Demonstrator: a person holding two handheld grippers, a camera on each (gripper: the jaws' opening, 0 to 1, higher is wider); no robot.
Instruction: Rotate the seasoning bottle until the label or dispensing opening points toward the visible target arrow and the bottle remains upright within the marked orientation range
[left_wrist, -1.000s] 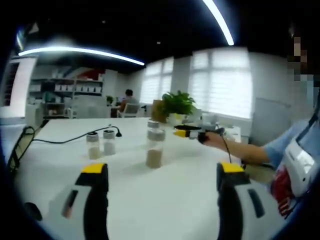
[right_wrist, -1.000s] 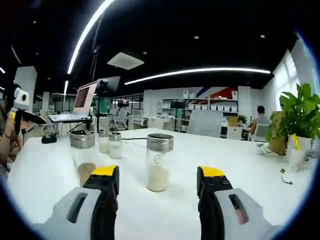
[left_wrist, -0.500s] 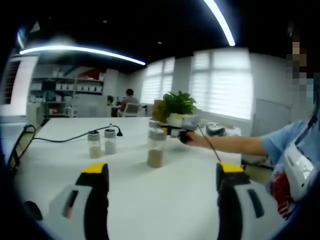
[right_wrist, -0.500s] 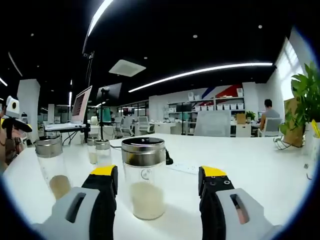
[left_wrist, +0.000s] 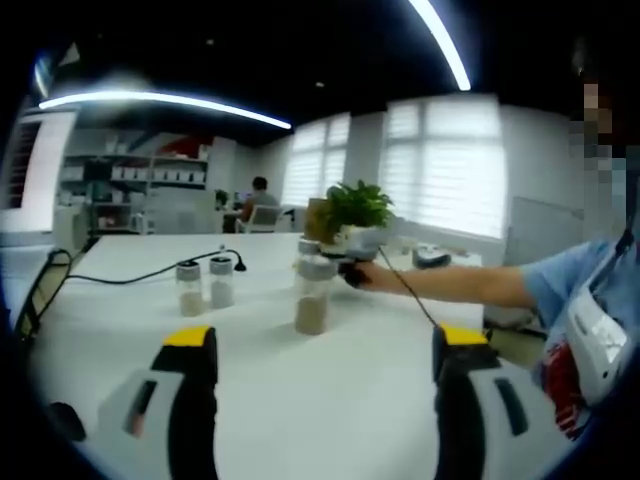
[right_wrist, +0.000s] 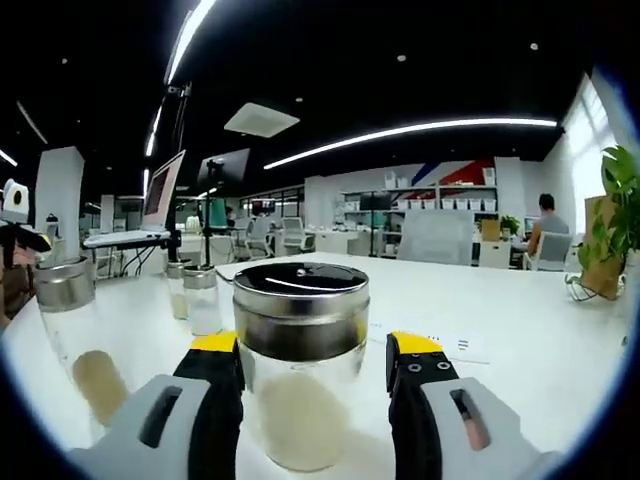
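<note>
White tabletop (right_wrist: 520, 330) carries the upright seasoning bottle (right_wrist: 300, 385); right gripper (right_wrist: 312, 362) brackets it, contact unclear (rigid, slippery glass: grip mid-body).

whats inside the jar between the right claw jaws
The jar holds pale powder filling its lower part, clear glass above. Its metal lid hides the opening.

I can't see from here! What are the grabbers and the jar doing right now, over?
Right gripper jaws astride the seasoning bottle, grip unconfirmed. Left gripper open, low. Bottle upright. Another jar beside.
</note>
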